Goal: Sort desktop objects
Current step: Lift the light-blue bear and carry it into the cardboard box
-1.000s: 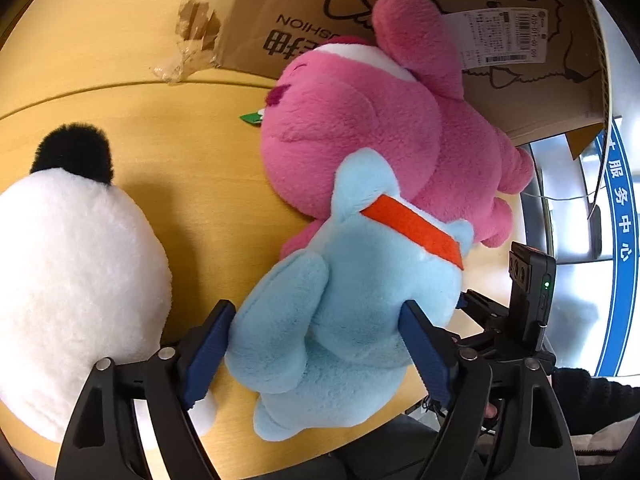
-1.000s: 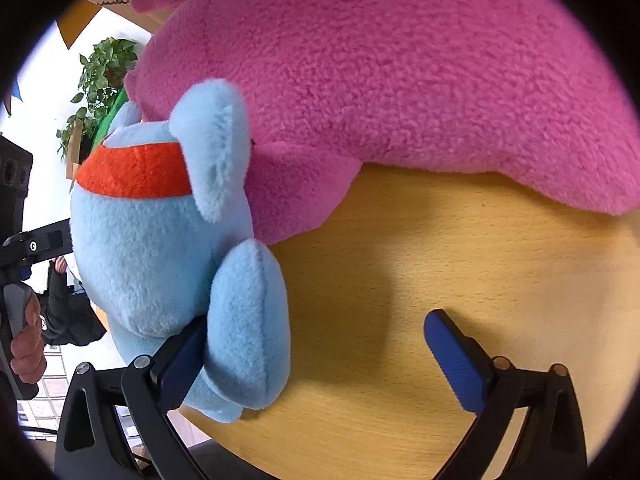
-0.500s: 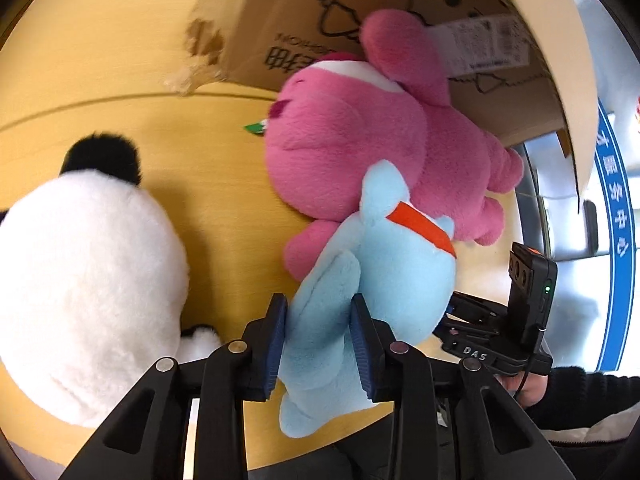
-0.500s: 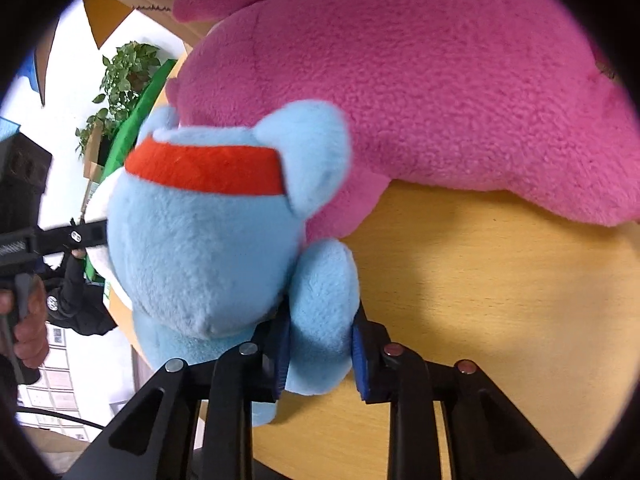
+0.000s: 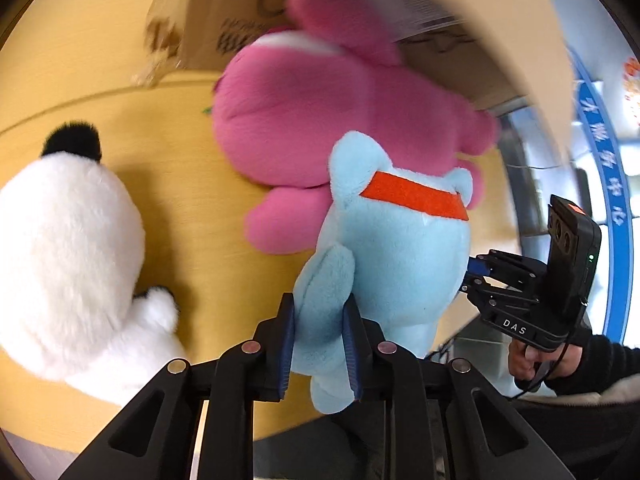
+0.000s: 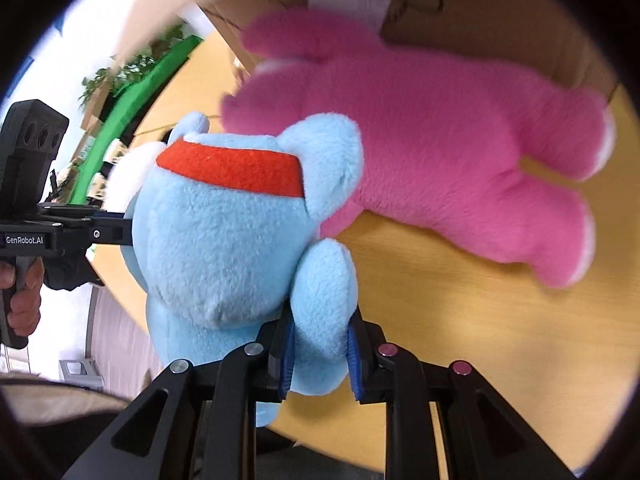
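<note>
At the left of the left wrist view a white plush toy (image 5: 68, 256) with a black ear lies on the wooden desk (image 5: 180, 184). In the middle, low in the frame, the left claw (image 5: 319, 344) is clamped on one limb of the light blue plush toy (image 5: 392, 264), which has an orange-red band. Above it, the pink plush toy (image 5: 320, 120) lies on the desk, touching the blue one. Behind the pink toy, at the top, stands a cardboard box (image 5: 460, 40); what is inside it I cannot tell. At the right edge a hand (image 5: 532, 360) holds the other tool. In the right wrist view the right claw (image 6: 320, 356) is clamped on another limb of the blue toy, low in the middle.
</note>
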### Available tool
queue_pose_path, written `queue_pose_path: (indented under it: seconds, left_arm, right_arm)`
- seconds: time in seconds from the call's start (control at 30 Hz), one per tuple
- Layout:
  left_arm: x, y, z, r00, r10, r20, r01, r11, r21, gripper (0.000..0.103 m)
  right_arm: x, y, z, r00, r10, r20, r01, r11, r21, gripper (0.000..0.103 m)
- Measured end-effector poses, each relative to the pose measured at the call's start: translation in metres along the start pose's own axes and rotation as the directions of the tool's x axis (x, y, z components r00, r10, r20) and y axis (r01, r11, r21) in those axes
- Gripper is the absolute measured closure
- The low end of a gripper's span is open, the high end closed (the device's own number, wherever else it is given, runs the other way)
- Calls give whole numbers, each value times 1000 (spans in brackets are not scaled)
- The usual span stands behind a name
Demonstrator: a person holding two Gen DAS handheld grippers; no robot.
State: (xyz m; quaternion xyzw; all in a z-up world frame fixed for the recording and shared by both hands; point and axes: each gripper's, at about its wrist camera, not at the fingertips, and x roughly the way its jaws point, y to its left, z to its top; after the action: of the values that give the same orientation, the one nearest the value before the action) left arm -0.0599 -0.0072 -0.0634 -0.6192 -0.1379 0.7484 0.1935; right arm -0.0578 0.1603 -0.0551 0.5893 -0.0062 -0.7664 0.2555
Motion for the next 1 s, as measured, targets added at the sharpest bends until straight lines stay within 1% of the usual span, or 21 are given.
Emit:
queue_pose_path:
  seconds: [0.07,0.13,0.23,0.3,0.37,0.4,0.47,0.53,0.6,0.63,0.7,0.73,0.77,0.8,0.83,0.87,0.9,0.97,1.0]
  left_arm:
    - [-20,-23,-3,999,-4,35,3,999,32,81]
    - [-39,-45,-5,998,-10,70,5,998,65,81]
    - [-69,-79,-9,992,-20,121,6,994,113,81]
    - [-95,-100,-3,983,-45,180,22,992,125,81]
    - [-122,-124,9,967,-66,247,28,988,152,81]
    - [-136,-139,18,956,-74,285,25,985,171,81]
    - [-169,-165,41,924,-83,372,2,977,214,81]
    - [-194,-178,68,896,-97,434,-8,972,233,81]
    - [-214,-185,107,869,-115,480,-11,968,252,81]
    - [-222,-188,130,861,-111,496,-27,964,263,81]
    - [-229,-191,179,856,-87,510,-67,959,277,81]
    - [-231,-192,201,856,-76,511,-81,957,278,81]
    - [-229,-191,231,864,-62,500,-91,957,276,81]
    - [-227,-188,264,872,-47,487,-101,956,274,81]
    - [-223,-185,288,879,-34,476,-110,956,270,81]
    - [-213,-180,321,893,-20,450,-111,958,263,81]
    - [-201,-174,345,906,-12,423,-105,961,254,81]
    - [-168,-162,394,938,1,348,-85,971,225,81]
    - [-143,-152,420,953,12,302,-78,976,205,81]
  right_arm:
    - [-31,-2,-6,1000,-7,12,7,1000,-17,83]
    - [-70,1,-6,999,-35,42,37,998,-48,83]
    - [-126,3,4,989,-72,127,82,993,-79,83]
    - [-170,1,18,972,-91,215,111,990,-82,83]
    - [-210,1,37,945,-104,310,136,987,-86,82]
    - [-228,2,49,926,-112,360,158,983,-99,82]
    - [-261,3,73,883,-123,453,197,973,-120,83]
    - [-282,2,105,843,-125,523,225,966,-130,83]
    - [-296,1,153,805,-133,578,252,959,-131,82]
    - [-296,1,179,796,-144,588,268,955,-130,82]
    - [-300,-11,234,790,-172,588,300,945,-127,82]
    - [-299,-18,262,790,-192,582,319,940,-122,82]
    - [-291,-26,291,801,-219,558,333,937,-110,83]
    - [-279,-36,320,818,-244,522,337,937,-90,83]
    - [-266,-47,348,833,-268,484,343,937,-71,83]
    - [-252,-60,375,848,-294,441,349,936,-46,83]
    - [-232,-76,398,862,-322,391,355,935,-14,83]
    - [-191,-101,427,883,-359,303,362,931,49,83]
    - [-169,-118,436,890,-378,256,370,925,81,83]
